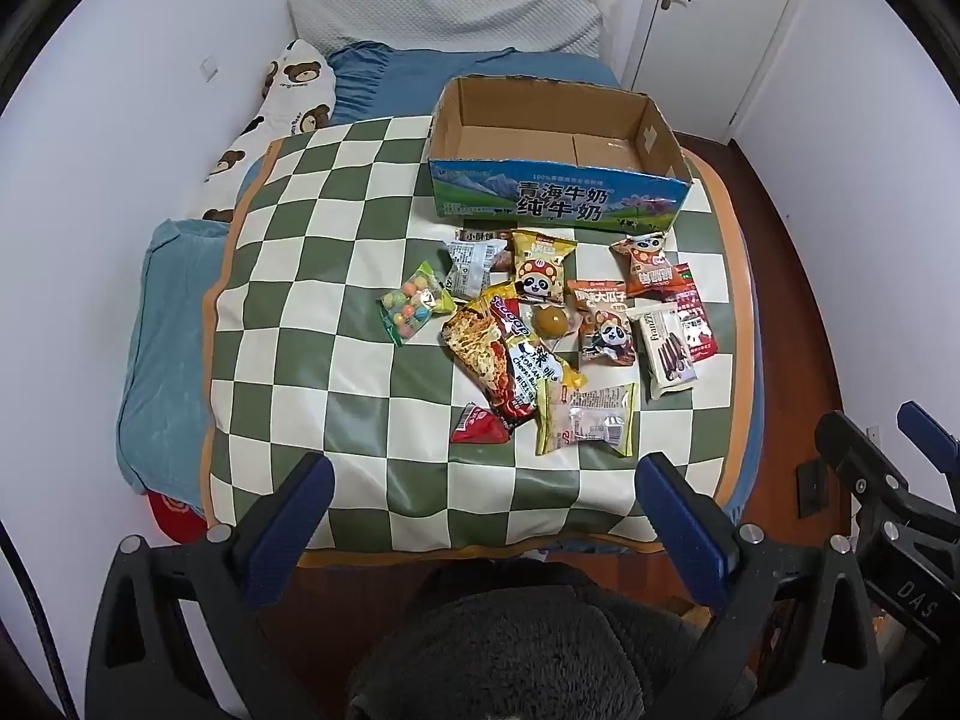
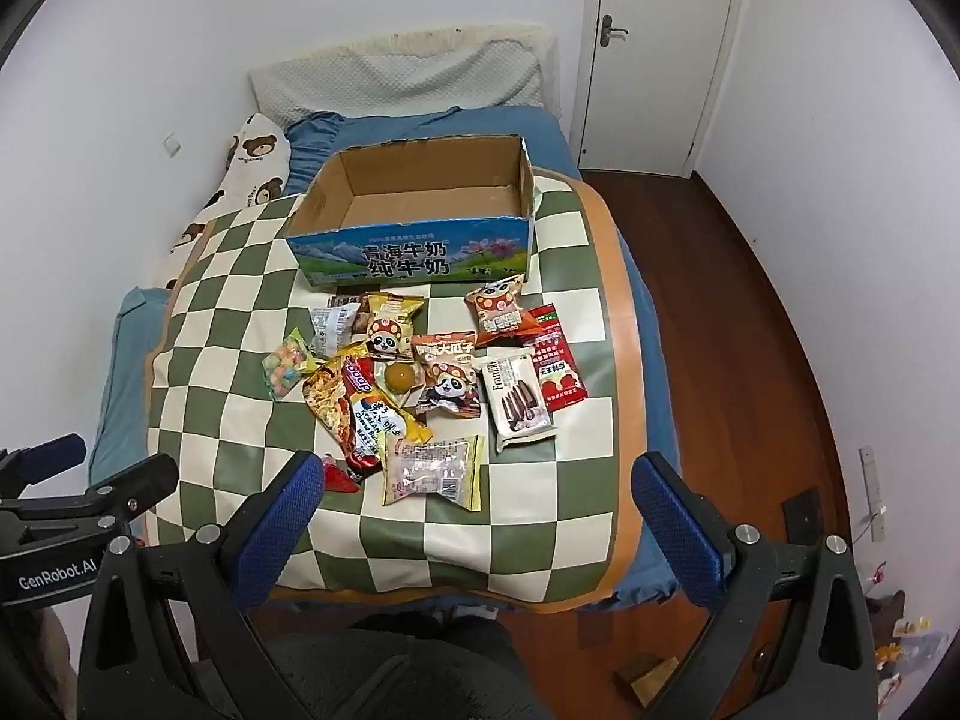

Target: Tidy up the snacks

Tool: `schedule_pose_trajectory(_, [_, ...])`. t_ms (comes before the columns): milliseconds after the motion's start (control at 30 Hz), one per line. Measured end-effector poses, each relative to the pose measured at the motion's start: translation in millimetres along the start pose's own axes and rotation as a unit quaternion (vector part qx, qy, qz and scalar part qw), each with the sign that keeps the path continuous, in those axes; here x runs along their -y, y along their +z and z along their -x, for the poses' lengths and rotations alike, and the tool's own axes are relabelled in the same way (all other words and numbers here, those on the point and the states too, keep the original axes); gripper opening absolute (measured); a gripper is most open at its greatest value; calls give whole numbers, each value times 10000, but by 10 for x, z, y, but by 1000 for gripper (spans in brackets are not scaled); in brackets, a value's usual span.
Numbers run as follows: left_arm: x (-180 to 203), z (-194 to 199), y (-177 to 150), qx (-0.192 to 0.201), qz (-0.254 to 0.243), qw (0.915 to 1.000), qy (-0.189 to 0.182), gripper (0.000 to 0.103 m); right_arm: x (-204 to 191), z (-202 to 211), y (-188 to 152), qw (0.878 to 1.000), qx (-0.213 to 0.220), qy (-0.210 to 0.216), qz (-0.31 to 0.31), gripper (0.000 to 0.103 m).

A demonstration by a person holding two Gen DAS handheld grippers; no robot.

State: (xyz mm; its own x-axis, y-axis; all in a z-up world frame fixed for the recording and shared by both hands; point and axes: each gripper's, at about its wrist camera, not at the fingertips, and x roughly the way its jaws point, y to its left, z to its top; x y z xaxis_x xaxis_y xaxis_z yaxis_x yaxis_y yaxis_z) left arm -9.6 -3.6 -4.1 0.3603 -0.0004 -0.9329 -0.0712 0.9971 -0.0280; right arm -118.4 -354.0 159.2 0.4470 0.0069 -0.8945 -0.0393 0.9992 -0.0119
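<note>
- Hovering over the near edge of the bed, the left gripper point(image 1: 483, 498) points steeply down with its blue-padded jaws spread wide and nothing between them.
- Beside it, the right gripper point(image 2: 477, 495) has the same steep downward tilt, jaws equally wide apart and empty; each gripper shows at the edge of the other's view.
- Both sit well short of the snacks point(image 1: 540, 330), touching none of them.
- The snacks lie in a loose, partly overlapping heap on a green-and-cream checked mat point(image 1: 312, 276) spread over the bed: a noodle packet point(image 1: 501, 354), a bag of coloured candy balls point(image 1: 414, 309) at the left edge, panda-printed packets, a white wafer pack point(image 1: 666, 354) and a red pack at the right.
- An open cardboard box point(image 1: 558, 180) with a blue printed front stands on the mat just beyond the heap; it is empty.
- Further back are blue bedding point(image 1: 420, 84), a bear-print pillow point(image 1: 288, 102) and a pale quilted pillow against the white wall.
- A white door point(image 2: 660, 48) stands at the far right, with dark wooden floor point(image 2: 750, 312) alongside the bed.
- Dark fuzzy fabric fills the bottom of the left view.
</note>
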Motion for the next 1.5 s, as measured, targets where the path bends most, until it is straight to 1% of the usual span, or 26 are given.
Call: schedule_pose_trajectory(1500, [-6,-16,5,-23,-39,10000,-83,103,-3,24,27,10000,24,43,-17,103])
